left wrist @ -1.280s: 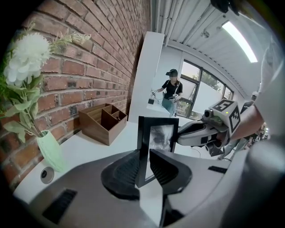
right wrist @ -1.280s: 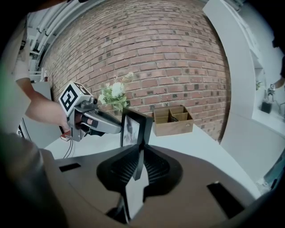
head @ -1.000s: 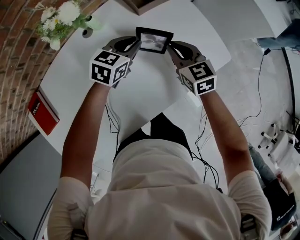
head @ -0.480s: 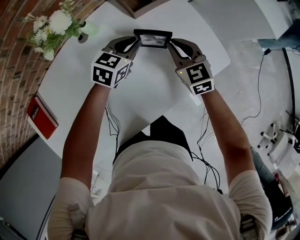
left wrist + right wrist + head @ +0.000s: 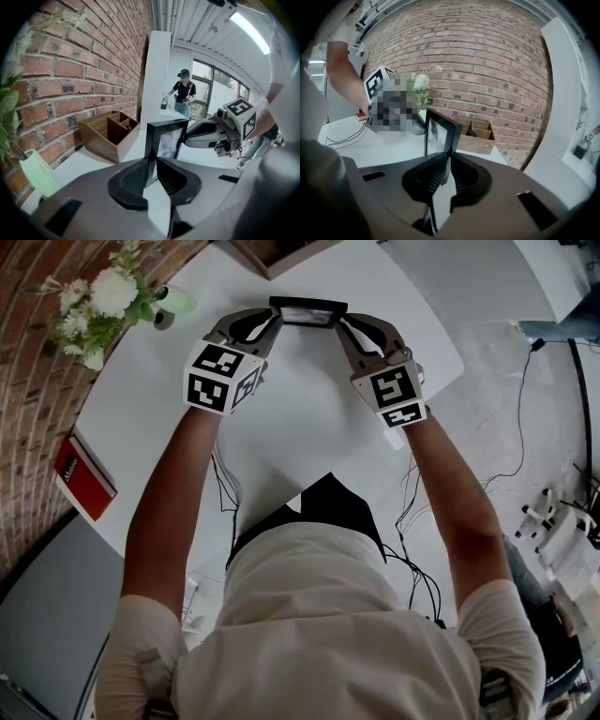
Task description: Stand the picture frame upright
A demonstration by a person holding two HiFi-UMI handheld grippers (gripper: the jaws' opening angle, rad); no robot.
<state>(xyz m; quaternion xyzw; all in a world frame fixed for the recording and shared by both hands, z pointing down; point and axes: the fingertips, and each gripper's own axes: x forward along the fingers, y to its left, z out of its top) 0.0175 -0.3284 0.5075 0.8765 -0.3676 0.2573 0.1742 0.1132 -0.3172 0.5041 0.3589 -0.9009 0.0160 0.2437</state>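
Observation:
A black picture frame (image 5: 307, 311) stands nearly upright at the far side of the white table (image 5: 300, 427), and from above I see mostly its top edge. My left gripper (image 5: 273, 326) is shut on its left side and my right gripper (image 5: 343, 328) on its right side. In the left gripper view the frame (image 5: 165, 139) rises between the pads of the left gripper (image 5: 152, 169), with the right gripper (image 5: 206, 136) across from it. The right gripper view shows the frame (image 5: 439, 132) edge-on, pinched by the right gripper (image 5: 449, 171).
A wooden desk organiser (image 5: 272, 251) sits just behind the frame. A pale green vase of white flowers (image 5: 105, 298) stands at the far left and a red book (image 5: 82, 474) lies near the left edge. A person (image 5: 182, 93) stands far off by the windows.
Both grippers have carried the frame a little farther across the table. It has tipped up from showing its glass face to showing mainly its top edge.

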